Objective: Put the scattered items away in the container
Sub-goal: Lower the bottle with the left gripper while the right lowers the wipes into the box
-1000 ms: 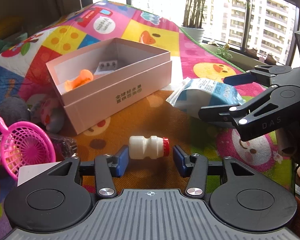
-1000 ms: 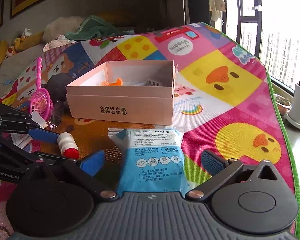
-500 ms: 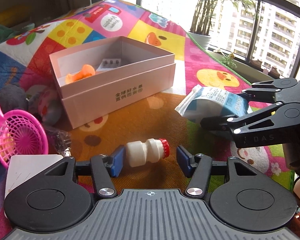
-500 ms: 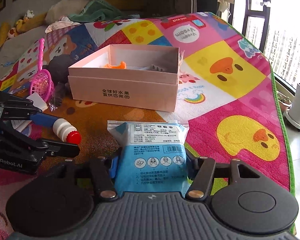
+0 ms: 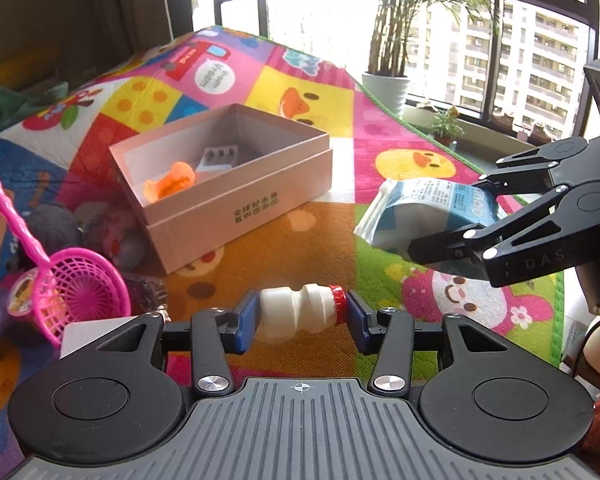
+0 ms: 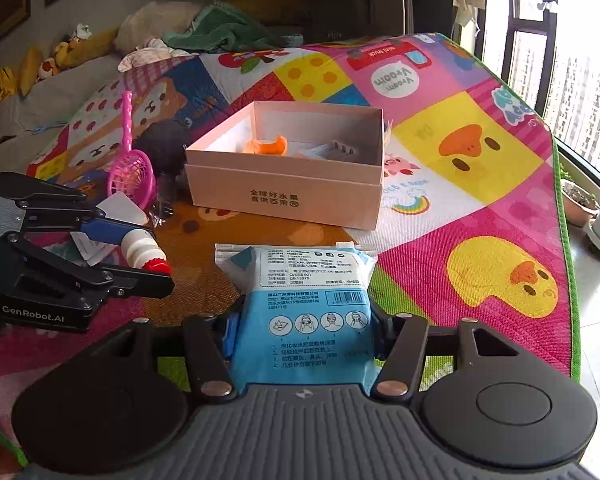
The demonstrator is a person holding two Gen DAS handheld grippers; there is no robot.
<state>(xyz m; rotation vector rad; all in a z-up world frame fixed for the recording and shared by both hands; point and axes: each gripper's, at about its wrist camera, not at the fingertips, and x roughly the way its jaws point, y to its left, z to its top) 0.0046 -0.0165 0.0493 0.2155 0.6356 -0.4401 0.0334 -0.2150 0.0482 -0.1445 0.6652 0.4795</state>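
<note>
- Left gripper (image 5: 302, 314) has the little white drink bottle (image 5: 300, 312) clamped end to end: one blue pad on the base, the other on the red cap. The bottle lies sideways between the pads and looks lifted clear of the play mat (image 5: 320, 236).
- Right gripper (image 6: 302, 336) is clenched on the blue and white wipes pack (image 6: 300, 300). Its jaws have just been closing, and the pack sits squeezed between them with its printed end sticking out in front. From the left wrist view the pack (image 5: 424, 216) hangs in the air above the mat, off to the right of the bottle.
- The pink cardboard box (image 5: 236, 204) sits open on the mat beyond both grippers, well apart from either one. Inside it there's an orange toy (image 5: 170, 180) and a small grey thing with slots (image 5: 218, 158); can't tell what that one is.
- Left of the box there's a pink toy scoop net (image 5: 76, 292) lying on the mat, a white card (image 5: 96, 334) just beside it, and something dark and clear-wrapped between net and box that's too blurry to call.
- A dark plush thing (image 6: 166, 152) sits right up against the box's far-left corner in the right wrist view.
- Potted plant (image 5: 386, 88) stands by the window past the mat's edge.
</note>
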